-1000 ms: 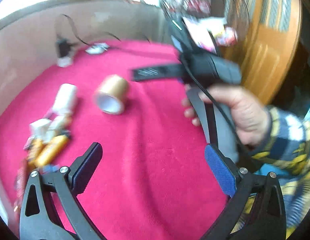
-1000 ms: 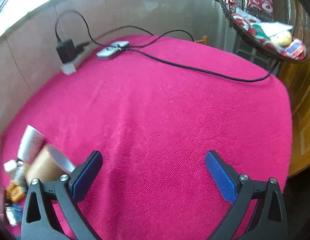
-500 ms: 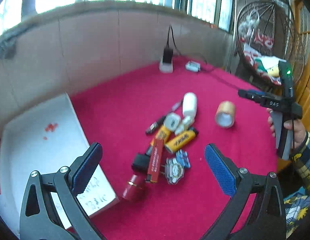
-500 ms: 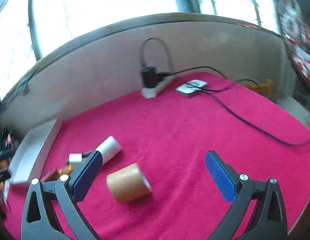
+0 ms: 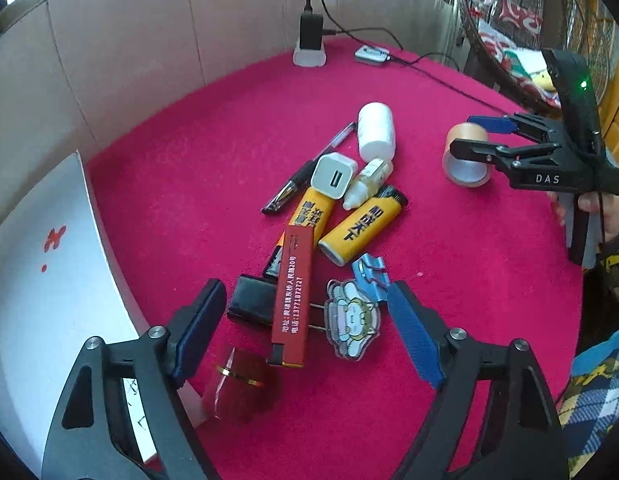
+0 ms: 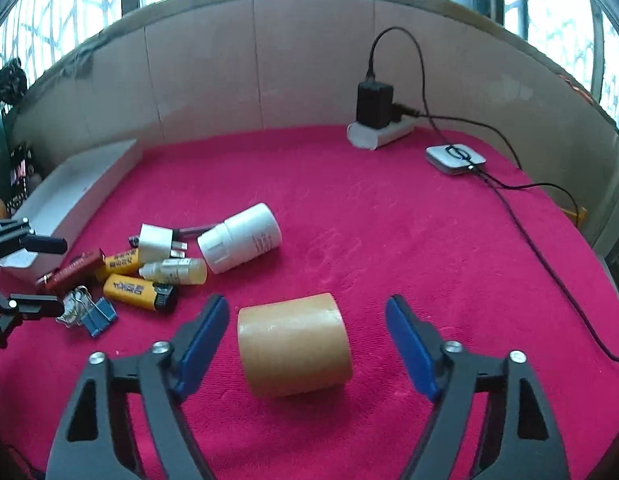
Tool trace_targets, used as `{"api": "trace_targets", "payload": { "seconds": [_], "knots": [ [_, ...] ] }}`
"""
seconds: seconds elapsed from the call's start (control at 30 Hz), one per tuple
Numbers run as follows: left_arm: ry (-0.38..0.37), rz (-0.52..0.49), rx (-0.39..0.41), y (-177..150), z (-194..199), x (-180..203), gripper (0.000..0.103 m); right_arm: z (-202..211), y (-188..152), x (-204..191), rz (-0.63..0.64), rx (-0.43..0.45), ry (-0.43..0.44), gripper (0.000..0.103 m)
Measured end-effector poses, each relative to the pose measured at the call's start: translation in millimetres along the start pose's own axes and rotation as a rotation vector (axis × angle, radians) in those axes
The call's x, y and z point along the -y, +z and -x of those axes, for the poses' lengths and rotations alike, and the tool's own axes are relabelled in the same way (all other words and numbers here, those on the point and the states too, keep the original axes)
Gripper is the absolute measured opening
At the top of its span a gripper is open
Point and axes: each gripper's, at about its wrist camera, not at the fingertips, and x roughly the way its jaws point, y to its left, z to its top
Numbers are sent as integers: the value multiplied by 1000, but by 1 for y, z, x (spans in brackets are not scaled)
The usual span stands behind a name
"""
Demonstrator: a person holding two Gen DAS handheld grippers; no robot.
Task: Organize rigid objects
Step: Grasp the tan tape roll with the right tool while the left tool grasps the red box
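A pile of small objects lies on the red cloth: a white pill bottle (image 5: 375, 130), white charger cube (image 5: 333, 175), two yellow lighters (image 5: 363, 230), a red lighter (image 5: 291, 296), a pen (image 5: 309, 168), a cartoon clip (image 5: 351, 322) and a dark red cap (image 5: 239, 386). My left gripper (image 5: 305, 332) is open above the pile's near end. My right gripper (image 6: 307, 342) is open, its jaws either side of a tan tape roll (image 6: 293, 344) lying on its side. The roll also shows in the left wrist view (image 5: 465, 156).
An open white box (image 5: 41, 300) stands at the left. A power strip with black adapter (image 6: 379, 120), a small white device (image 6: 455, 158) and a black cable (image 6: 549, 248) lie at the back right. A tiled wall rings the table. A wire basket (image 5: 521, 36) hangs beyond the right edge.
Both grippers swung toward the pile. The left one dropped closer over the lighters and clip. The right one closed in until the tape roll lies between its open jaws.
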Motion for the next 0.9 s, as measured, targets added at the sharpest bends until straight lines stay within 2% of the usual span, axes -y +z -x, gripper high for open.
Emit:
{"api": "trace_targets", "payload": {
  "seconds": [0.07, 0.13, 0.27, 0.3, 0.37, 0.57, 0.6, 0.67, 0.7, 0.73, 0.9],
  "knots": [
    [11, 4, -9, 0, -1, -1, 84, -4, -2, 0, -5, -15, -1, 67],
    [18, 15, -11, 2, -3, -3, 84, -6, -3, -1, -9, -21, 0, 66],
    [25, 51, -19, 1, -5, -14, 81, -7, -4, -3, -9, -30, 10, 55],
    [22, 55, -28, 0, -7, -16, 73, -8, -4, -4, -6, -32, 9, 55],
    [9, 58, -36, 0, -8, -16, 71, -8, -3, -6, -4, -31, 3, 53],
    [39, 10, -31, 1, -6, -6, 62, -10, -3, -7, -10, -43, 1, 50],
    [42, 11, -29, 1, -6, -6, 60, -10, -3, -7, -6, -46, -2, 50],
    [59, 20, -26, 1, -4, -9, 47, -10, -4, -8, -1, -48, -4, 48],
    [62, 23, -30, 0, -3, -10, 37, -10, -4, -8, -2, -47, -5, 48],
    [54, 29, -36, 0, -3, -13, 23, -10, -5, -8, -4, -47, -6, 47],
    [43, 29, -46, -3, -2, -14, 23, -10, -5, -7, -14, -48, -10, 47]
  ]
}}
